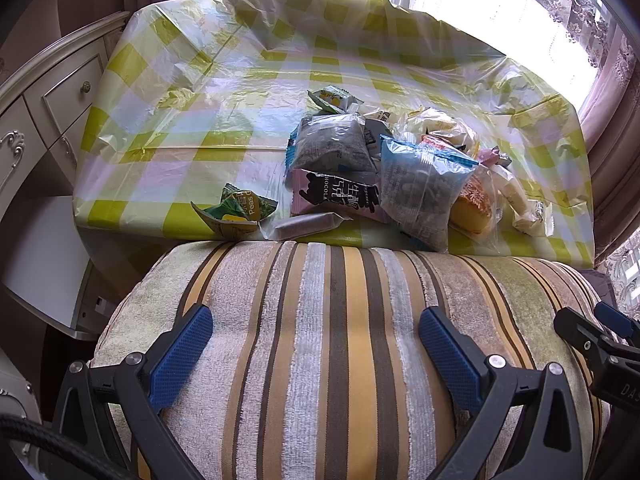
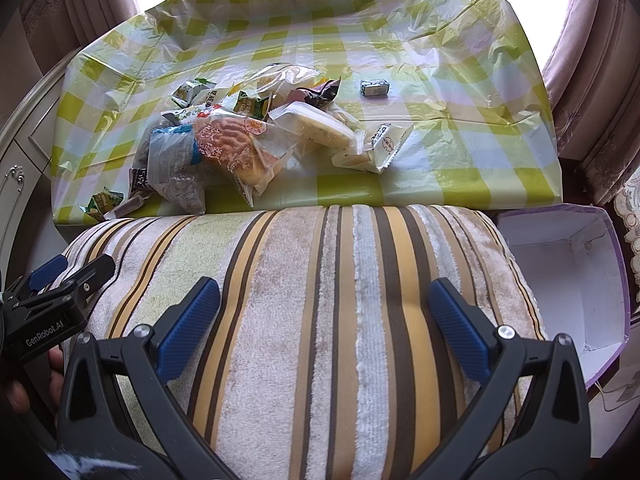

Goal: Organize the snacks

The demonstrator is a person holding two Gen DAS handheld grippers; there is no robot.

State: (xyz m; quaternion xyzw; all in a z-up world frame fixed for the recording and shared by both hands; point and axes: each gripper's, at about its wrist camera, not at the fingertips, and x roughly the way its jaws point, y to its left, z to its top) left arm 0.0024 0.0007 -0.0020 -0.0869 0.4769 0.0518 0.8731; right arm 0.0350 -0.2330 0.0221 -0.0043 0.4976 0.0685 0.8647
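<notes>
While snacks (image 1: 384, 168) heap, left gripper (image 1: 316, 356) gapes empty.

hand-held grippers (image 1: 316, 344): 2 | box (image 2: 568, 280): 1 | green pea packets (image 1: 236, 210): several

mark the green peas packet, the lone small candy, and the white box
green peas packet (image 1: 236, 216), left wrist view, on its printed front.
lone small candy (image 2: 374, 88), right wrist view, on the wrapper's middle.
white box (image 2: 560, 280), right wrist view, on its bare inner floor.

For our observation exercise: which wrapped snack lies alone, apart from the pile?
The small silver-green wrapped candy, alone on the checked tablecloth, right of the snack pile.
</notes>
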